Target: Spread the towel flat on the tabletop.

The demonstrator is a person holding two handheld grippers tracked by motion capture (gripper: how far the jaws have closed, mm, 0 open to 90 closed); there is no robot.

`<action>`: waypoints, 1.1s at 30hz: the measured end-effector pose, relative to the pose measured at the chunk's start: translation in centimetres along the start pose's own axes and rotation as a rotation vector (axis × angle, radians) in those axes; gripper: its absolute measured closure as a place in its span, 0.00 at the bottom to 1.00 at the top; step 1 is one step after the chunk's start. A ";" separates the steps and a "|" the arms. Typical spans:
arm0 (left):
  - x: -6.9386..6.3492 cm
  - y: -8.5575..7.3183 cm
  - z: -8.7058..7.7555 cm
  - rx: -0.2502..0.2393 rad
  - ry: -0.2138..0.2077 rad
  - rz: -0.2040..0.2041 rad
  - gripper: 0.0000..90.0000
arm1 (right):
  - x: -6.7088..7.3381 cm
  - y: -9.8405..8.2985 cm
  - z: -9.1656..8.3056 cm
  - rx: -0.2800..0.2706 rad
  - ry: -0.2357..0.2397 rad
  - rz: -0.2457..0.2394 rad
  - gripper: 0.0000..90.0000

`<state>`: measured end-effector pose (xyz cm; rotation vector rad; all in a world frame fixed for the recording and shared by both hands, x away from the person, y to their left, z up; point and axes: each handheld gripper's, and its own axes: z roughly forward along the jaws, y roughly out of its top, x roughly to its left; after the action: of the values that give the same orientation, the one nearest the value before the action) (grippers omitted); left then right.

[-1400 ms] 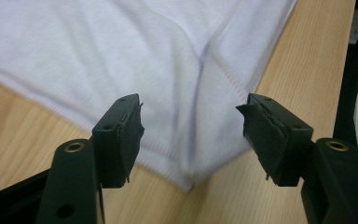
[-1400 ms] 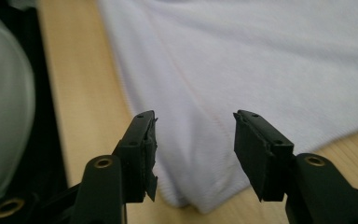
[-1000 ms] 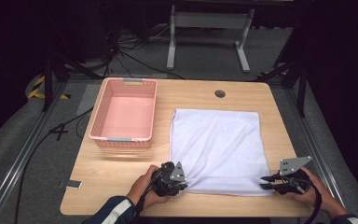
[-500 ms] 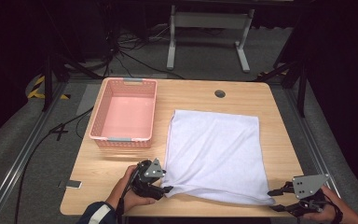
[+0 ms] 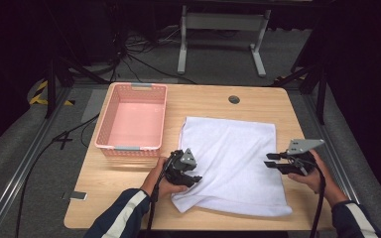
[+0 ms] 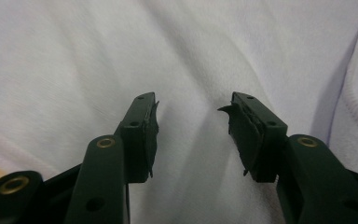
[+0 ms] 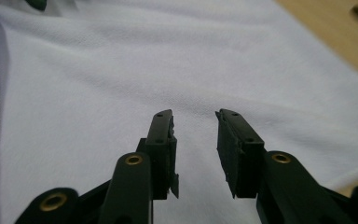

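The light wooden tabletop carried a white terry-cloth towel spread over its right half, roughly square and soft, with faint wrinkles and its near-left corner rumpled and curled over itself. To the left of the towel, on the far-left part of the tabletop, stood a pink rectangular plastic basket with lattice walls, empty inside. The left tool sat at the towel's near-left edge, its jaws partly apart and having just been closing, with only flat cloth behind them in the left gripper view and nothing pinched. The right tool hovered at the towel's right edge, its jaws narrower, also just closing, and bare of cloth in the right gripper view. The step in hand looked like taking hold of the two side edges for a fold. To do it well, each tool would probably need to dip low enough to catch a single layer at the hem, at matching points on both sides, so the limp fabric lifted evenly instead of bunching at the curled corner.
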<state>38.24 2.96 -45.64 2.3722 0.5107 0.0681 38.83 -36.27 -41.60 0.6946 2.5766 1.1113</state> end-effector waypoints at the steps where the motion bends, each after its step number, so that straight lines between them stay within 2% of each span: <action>1: -0.3 -0.2 0.1 0.005 0.011 0.029 0.57 | -0.1 -0.2 0.9 0.026 0.032 -0.012 0.75; 2: -0.6 -0.4 0.1 0.002 0.009 0.020 0.57 | 0.3 -0.5 1.7 0.070 0.055 -0.038 0.76; 4: -1.0 -0.6 0.0 -0.011 -0.027 0.009 0.58 | 1.0 -0.9 2.3 0.097 0.121 -0.053 0.77; 5: -1.6 -0.9 -0.1 -0.005 -0.038 0.029 0.59 | 1.4 -1.0 2.3 0.104 0.127 -0.073 0.77; 6: -2.1 -1.2 -0.2 -0.006 -0.036 0.034 0.60 | 2.0 -1.3 2.3 0.140 0.142 -0.083 0.77; 7: -2.6 -1.3 -0.4 0.001 -0.053 0.048 0.60 | 2.4 -1.7 2.2 0.163 0.165 -0.091 0.76; 9: -3.7 -1.8 -0.9 0.031 -0.122 0.065 0.61 | 2.9 -2.7 1.5 0.154 0.184 -0.084 0.77; 10: -4.2 -2.0 -1.1 0.039 -0.142 0.076 0.61 | 3.2 -3.1 0.9 0.167 0.192 -0.079 0.78; 11: -4.6 -2.2 -1.3 0.048 -0.135 0.075 0.60 | 3.4 -3.5 0.2 0.183 0.201 -0.091 0.78; 13: -4.2 -1.9 -1.5 0.028 -0.060 0.053 0.55 | 3.6 -4.3 -1.1 0.214 0.213 -0.080 0.77; 14: -3.7 -1.6 -1.5 0.001 -0.003 0.019 0.50 | 3.6 -4.6 -1.6 0.232 0.222 -0.073 0.78; 15: -3.2 -1.4 -1.6 -0.012 0.036 -0.009 0.47 | 3.5 -4.8 -2.0 0.248 0.217 -0.079 0.78; 17: -1.3 -0.4 -1.6 -0.059 0.124 -0.099 0.42 | 3.2 -4.9 -2.6 0.266 0.192 -0.080 0.76; 19: 0.3 0.3 -1.2 -0.083 0.156 -0.162 0.41 | 2.6 -4.3 -3.0 0.228 0.124 -0.063 0.77; 20: 1.1 0.8 -0.9 -0.087 0.187 -0.180 0.40 | 2.1 -3.8 -3.0 0.186 0.097 -0.047 0.74; 21: 1.8 1.2 -0.4 -0.088 0.213 -0.196 0.39 | 1.5 -3.2 -2.9 0.141 0.049 -0.021 0.73; 22: 2.5 1.7 0.0 -0.080 0.224 -0.222 0.39 | 0.8 -2.5 -2.5 0.116 0.002 -0.002 0.75; 23: 3.2 2.1 0.5 -0.082 0.226 -0.232 0.38 | 0.2 -1.8 -2.0 0.100 -0.034 -0.008 0.73; 24: 3.8 2.5 1.1 -0.078 0.249 -0.230 0.36 | -0.4 -1.2 -1.4 0.080 -0.069 -0.007 0.69; 25: 4.2 2.7 1.4 -0.084 0.256 -0.243 0.36 | -1.5 -0.6 -0.5 0.052 -0.107 0.021 0.72; 26: 4.8 2.9 1.8 -0.082 0.245 -0.261 0.36 | -2.2 -0.4 0.1 0.038 -0.105 0.047 0.72; 28: 5.7 3.3 2.3 -0.058 0.276 -0.256 0.35 | -3.9 0.0 1.9 0.021 -0.138 0.078 0.72; 29: 6.0 3.2 2.6 -0.074 0.282 -0.258 0.35 | -4.4 0.0 2.4 0.030 -0.140 0.090 0.72; 31: 6.3 3.0 3.1 -0.077 0.282 -0.228 0.33 | -5.3 -0.3 3.7 0.048 -0.141 0.114 0.72; 32: 6.3 3.0 3.1 -0.086 0.282 -0.229 0.32 | -5.5 -0.4 4.0 0.061 -0.144 0.127 0.72; 33: 6.2 3.0 3.0 -0.074 0.278 -0.226 0.32 | -5.7 -0.7 4.2 0.086 -0.138 0.130 0.72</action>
<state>45.60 1.34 -46.51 2.2283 0.8904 0.3116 45.20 -37.03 -44.78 0.9369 2.5047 0.9567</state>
